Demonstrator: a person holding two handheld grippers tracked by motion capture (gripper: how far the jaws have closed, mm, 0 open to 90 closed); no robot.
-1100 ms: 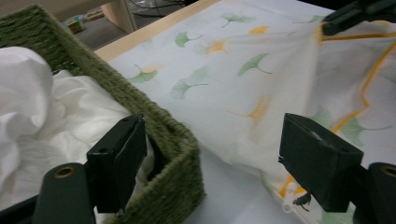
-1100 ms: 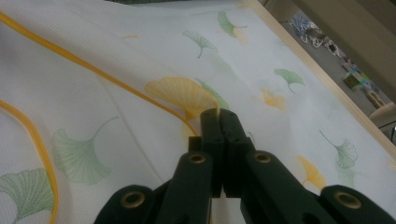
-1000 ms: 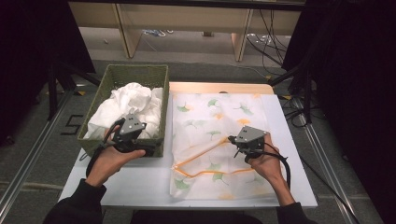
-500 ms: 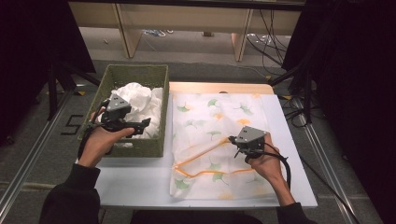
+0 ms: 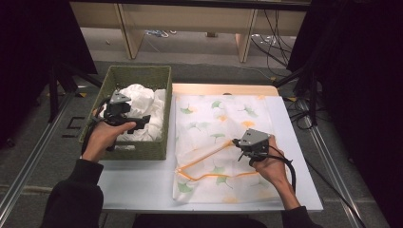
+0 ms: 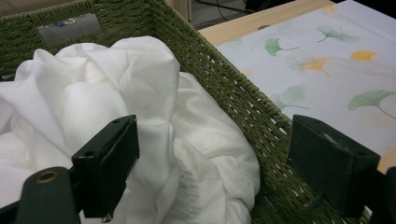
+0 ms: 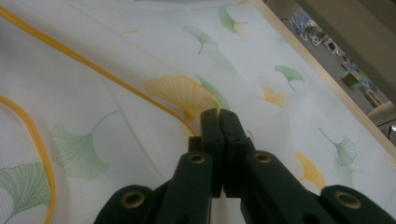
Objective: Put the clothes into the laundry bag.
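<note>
The left gripper point(image 5: 142, 119) now hangs over the green woven basket point(image 5: 138, 148), further up and to the left than a second ago, when it sat low at the basket's near wall. Its jaws have just been opening and now stand wide apart. In the left gripper view they frame the crumpled white cloth point(image 6: 140, 135) in the basket, with nothing pressed between the pads. The white cloth lies heaped inside the basket and no jaw has hold of it.

The right gripper point(image 5: 236, 144) has not shifted across the three high views. Its jaws are fully closed, and the right gripper view shows the tips pinched on the yellow edging point(image 7: 98, 70) of the ginkgo-print cloth point(image 5: 223, 137). That cloth lies spread flat on the white table point(image 5: 138, 185), just beside the basket, with a corner near the gripper turned over so the edging shows.

Judgement: the left hand appears to be lining up for a grab at the white cloth, while the right hand anchors the printed cloth in place. No grasp on the white cloth is yet made.

Markings: no brand, label or legible writing appears on the cloths, basket, table or grippers. The leaf print is the only pattern present.
</note>
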